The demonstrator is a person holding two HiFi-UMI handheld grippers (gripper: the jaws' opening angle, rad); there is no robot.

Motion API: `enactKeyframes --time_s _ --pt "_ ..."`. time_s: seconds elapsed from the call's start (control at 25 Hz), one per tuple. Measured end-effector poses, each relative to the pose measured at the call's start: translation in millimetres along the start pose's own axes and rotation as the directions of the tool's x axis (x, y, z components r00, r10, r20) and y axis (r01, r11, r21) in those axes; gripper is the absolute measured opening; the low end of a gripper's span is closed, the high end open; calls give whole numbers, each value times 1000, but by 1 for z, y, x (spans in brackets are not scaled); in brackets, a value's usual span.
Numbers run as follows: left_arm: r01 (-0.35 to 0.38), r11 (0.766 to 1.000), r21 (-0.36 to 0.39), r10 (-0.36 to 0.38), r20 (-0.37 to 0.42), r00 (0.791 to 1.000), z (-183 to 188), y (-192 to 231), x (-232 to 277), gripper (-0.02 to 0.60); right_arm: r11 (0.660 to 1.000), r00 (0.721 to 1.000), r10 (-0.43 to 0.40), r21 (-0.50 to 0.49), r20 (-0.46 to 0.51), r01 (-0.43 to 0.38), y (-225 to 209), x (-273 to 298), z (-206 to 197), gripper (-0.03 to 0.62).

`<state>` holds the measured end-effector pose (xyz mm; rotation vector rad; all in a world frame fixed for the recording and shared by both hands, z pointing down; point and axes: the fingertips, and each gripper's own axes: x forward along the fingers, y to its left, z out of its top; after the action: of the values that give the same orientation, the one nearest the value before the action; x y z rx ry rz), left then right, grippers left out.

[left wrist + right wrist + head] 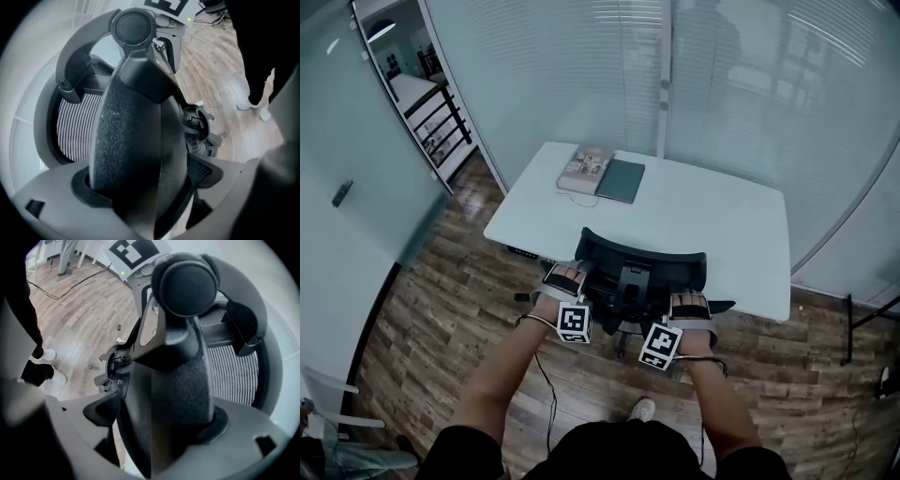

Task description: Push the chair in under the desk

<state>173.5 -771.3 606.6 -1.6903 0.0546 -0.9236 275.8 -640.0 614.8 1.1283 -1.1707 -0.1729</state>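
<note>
The chair stands at the near edge of the desk. Its seat looks already partly under the top, and its black backrest is just short of the edge. The backrest's long axis runs roughly along that edge, so the chair is close to square with the desk.

You have it by both arms. Your left gripper is clamped on the left armrest, whose padded length passes straight between the jaws in the left gripper view. Your right gripper is clenched the same way on the right armrest.

The relation that matters is that the desk lies straight ahead of your fingers, beyond the chair, and both armrests point toward it. Judging from that, the push should go along the armrests. Your left hand sits slightly further forward than your right, so neither is clearly the nearer. An even shove from both should keep the chair from swinging on its base.

On the far side of the desk lie a book and a dark flat case side by side, well clear of the chair. The wooden floor spreads around the desk, with a glass wall behind it.

The book's cover print is too small to read. The only other markings are the black-and-white square patterns on each marker cube, which carry no words. No brand shows on the chair.
</note>
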Motion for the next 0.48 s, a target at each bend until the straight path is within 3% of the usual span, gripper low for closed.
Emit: enactKeyframes --time_s 0.16,0.48 --pt "16 999 -37 -15 13 1000 -5 2 15 500 1000 1000 -24 -21 -17 24 -3 13 2 439" --pt "-35 999 -4 35 58 998 -13 17 22 495 999 998 -36 -10 -59 36 -5 18 8 437"
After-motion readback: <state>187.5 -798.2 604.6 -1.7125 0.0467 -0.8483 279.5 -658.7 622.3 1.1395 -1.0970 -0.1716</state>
